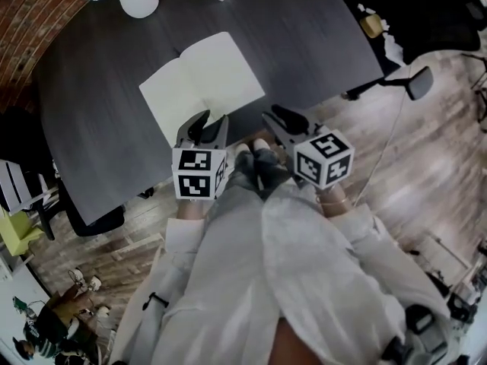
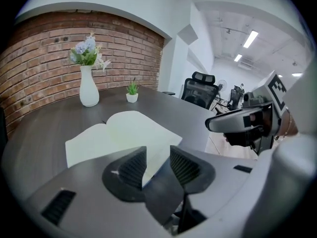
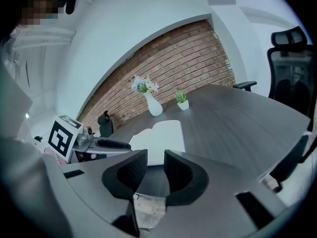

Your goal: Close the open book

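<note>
Left claw and right claw parted (2 empty).

Soft, even indoor light fills all three views, with ceiling strip lamps glowing at the far right of the left gripper view and hardly any hard shadow on the dark table. The open book washes out to featureless white. Both gripper views bend strongly towards black corners, and whatever sits nearest the lens looks soft.
</note>
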Motion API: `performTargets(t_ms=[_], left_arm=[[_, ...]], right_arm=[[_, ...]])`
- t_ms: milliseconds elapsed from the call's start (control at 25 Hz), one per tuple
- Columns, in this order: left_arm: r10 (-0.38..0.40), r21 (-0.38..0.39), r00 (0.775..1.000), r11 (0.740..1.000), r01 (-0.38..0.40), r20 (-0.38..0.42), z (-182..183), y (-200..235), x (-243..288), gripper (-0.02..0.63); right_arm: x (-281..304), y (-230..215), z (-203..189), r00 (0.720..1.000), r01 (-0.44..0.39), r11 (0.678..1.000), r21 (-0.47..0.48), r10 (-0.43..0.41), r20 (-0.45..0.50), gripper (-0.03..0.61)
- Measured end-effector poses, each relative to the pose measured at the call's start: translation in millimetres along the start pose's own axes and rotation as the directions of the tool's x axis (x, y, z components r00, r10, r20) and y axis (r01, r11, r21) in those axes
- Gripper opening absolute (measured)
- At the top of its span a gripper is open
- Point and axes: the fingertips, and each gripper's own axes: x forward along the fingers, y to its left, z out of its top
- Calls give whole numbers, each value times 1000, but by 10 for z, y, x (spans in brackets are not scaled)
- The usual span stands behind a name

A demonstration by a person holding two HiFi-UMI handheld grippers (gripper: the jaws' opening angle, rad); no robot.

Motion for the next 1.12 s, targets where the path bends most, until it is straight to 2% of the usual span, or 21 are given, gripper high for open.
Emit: performTargets(t_ms=[200,360,720,920,1120], left_arm=[[-10,102,1000,995,12,-27,1,-66,129,146],[15,215,998,977,-2,-59,-90,-77,261,166],[22,336,990,942,26,-139,-197,-79,483,186],[55,446,983,895,29,-175,-239,-87,567,195],[100,521,977,853,12,-188,-256,-27,602,196]], right_arm=[[26,-4,-94,1000,-2,1000,15,2,-19,100],[80,-31,-111,1000,-8,1000,17,9,-27,100],[198,-137,-193,999,-7,999,54,10,-42,100],[179,-198,-249,999,0,998,67,3,-49,100],[179,-215,-275,998,10,997,70,-6,-63,100]])
